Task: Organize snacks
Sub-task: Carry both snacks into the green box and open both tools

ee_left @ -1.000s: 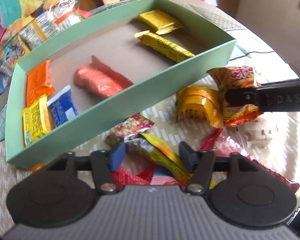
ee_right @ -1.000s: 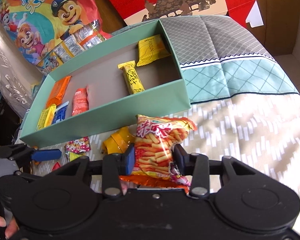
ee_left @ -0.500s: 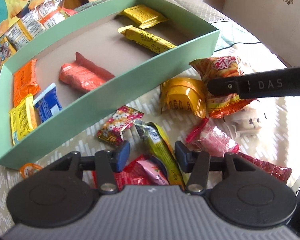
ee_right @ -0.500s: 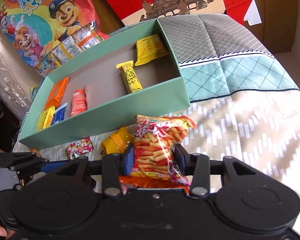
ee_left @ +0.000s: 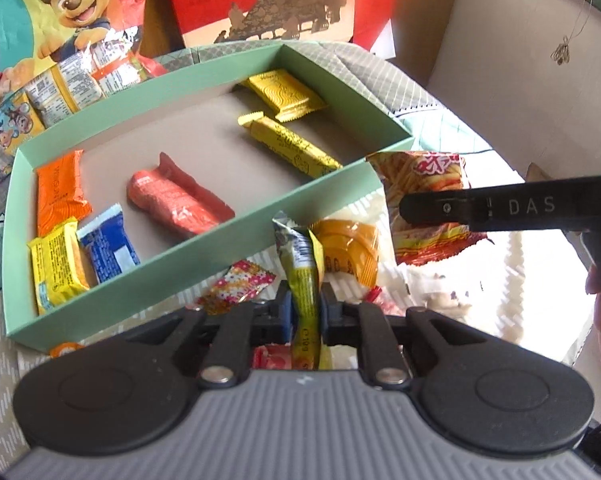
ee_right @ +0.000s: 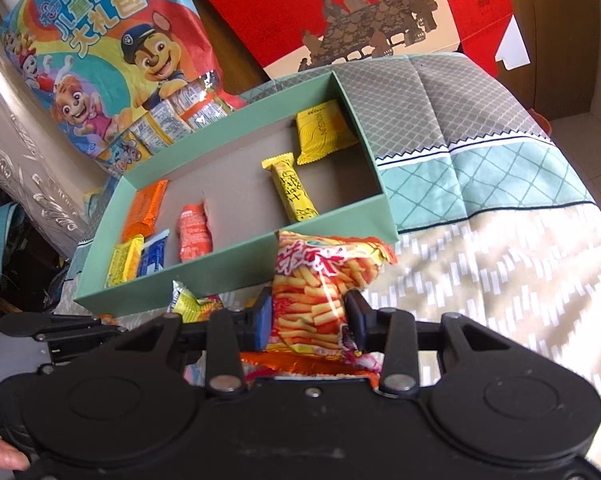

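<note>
The left gripper (ee_left: 304, 312), low centre and tilted down, has just clamped onto a yellow stick sachet (ee_left: 302, 276). The right gripper (ee_right: 310, 320) pinches a fries-print bag (ee_right: 324, 280), closing further. The green box (ee_left: 140, 276) lies upper left, loose snacks (ee_left: 238, 286) before its front wall.

"DAS" on the right gripper (ee_left: 512, 206); "10g" on the yellow-green sachet (ee_left: 304, 280).
</note>
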The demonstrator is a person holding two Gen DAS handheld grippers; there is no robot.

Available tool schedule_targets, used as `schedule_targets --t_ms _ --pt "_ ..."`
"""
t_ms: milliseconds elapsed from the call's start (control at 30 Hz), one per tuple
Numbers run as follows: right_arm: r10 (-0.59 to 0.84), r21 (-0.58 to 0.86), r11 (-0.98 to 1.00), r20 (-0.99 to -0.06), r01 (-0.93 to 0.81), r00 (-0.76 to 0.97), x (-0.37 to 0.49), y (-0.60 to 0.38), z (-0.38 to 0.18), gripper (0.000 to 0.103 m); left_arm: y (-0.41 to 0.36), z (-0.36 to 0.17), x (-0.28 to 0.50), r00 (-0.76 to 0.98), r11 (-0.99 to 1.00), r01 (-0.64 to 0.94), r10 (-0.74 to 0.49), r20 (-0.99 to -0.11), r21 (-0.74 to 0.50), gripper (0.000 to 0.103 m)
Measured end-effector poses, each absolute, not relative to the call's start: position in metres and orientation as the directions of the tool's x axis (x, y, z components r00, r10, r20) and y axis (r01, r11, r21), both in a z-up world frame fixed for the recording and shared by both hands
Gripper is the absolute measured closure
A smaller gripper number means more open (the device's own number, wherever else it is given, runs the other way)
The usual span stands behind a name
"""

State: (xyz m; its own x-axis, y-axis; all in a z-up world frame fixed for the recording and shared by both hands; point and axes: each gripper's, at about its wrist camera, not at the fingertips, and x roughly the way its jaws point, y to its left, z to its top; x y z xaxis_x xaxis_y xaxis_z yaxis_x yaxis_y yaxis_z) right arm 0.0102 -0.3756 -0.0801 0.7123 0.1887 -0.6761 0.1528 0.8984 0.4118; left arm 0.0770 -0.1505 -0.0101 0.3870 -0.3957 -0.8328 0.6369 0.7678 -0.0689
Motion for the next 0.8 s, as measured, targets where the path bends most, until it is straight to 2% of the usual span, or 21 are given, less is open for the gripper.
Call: schedule_targets --t_ms 367,800 --pt "0.227 0.416 0.905 -0.645 0.086 0.73 0.043 -0.362 -0.047 0.066 -0.128 0.023 0.107 0.45 0.806 0.582 -0.428 -0.784 -0.106 0.09" --pt "0.245 0.407 0.911 -0.661 0.064 0.709 0.179 -0.344 -0.04 0.066 -0.14 0.01 0.246 0.488 0.881 0.461 -0.353 -0.799 -0.108 0.09"
